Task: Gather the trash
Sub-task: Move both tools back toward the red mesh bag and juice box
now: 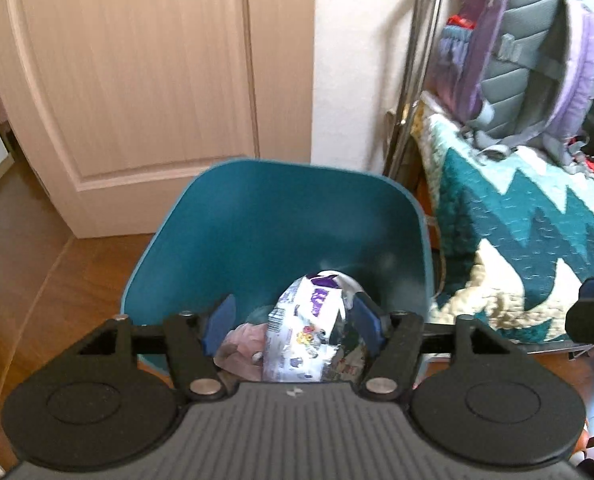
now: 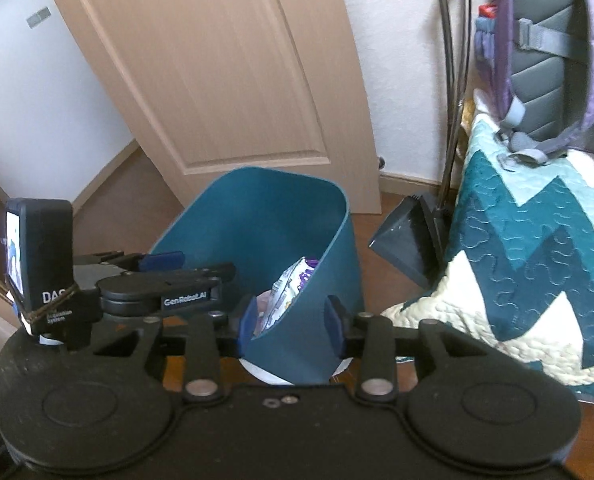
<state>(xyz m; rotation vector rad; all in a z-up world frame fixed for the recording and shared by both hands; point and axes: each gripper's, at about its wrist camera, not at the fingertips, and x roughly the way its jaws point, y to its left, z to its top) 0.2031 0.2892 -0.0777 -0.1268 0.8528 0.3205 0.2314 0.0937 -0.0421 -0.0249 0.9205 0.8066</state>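
Note:
A teal trash bin (image 1: 289, 216) stands on the wood floor; it also shows in the right wrist view (image 2: 265, 220). A white and purple snack wrapper (image 1: 311, 328) lies inside it with pale crumpled trash (image 1: 243, 344); the wrapper shows in the right wrist view (image 2: 295, 284) too. My left gripper (image 1: 293, 320) is open over the bin mouth, its right finger close beside the wrapper. My right gripper (image 2: 291, 320) is open, its fingers on either side of the bin's near wall, not pressing it. The left gripper's body (image 2: 149, 280) reaches over the bin from the left.
A beige door (image 1: 137, 80) stands behind the bin. A teal and cream zigzag quilt (image 2: 529, 264) with a purple and grey backpack (image 1: 537, 56) on it lies to the right. A grey dustpan (image 2: 409, 240) with long handles leans between bin and quilt.

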